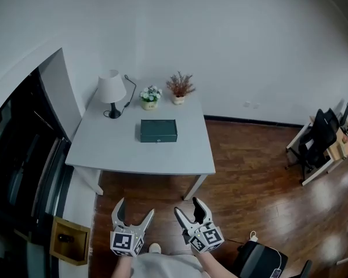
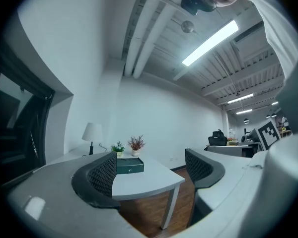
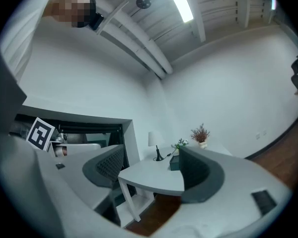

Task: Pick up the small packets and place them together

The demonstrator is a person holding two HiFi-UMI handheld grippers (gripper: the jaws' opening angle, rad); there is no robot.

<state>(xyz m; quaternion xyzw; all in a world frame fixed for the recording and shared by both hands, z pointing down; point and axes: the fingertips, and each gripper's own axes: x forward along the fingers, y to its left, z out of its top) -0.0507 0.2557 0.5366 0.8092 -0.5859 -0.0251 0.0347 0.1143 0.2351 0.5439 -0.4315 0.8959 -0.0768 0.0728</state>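
No small packets show in any view. A grey table (image 1: 162, 155) stands ahead of me and carries a dark green box (image 1: 159, 130). Both grippers hang low in front of my body, short of the table's near edge and above the wood floor. My left gripper (image 1: 136, 208) is open with nothing between its jaws. My right gripper (image 1: 187, 206) is open and empty too. Between the open jaws in the left gripper view (image 2: 151, 172) I see the table (image 2: 149, 180) and the box (image 2: 129, 166). In the right gripper view (image 3: 151, 170) the box (image 3: 174, 162) is partly hidden behind one finger.
A white lamp (image 1: 111, 89) and two small potted plants (image 1: 151, 97) (image 1: 180, 87) stand along the table's far edge by the wall. Dark glass panels line the left. A wooden crate (image 1: 69, 240) sits low left, a black bag (image 1: 261, 260) low right, a black chair (image 1: 319, 135) far right.
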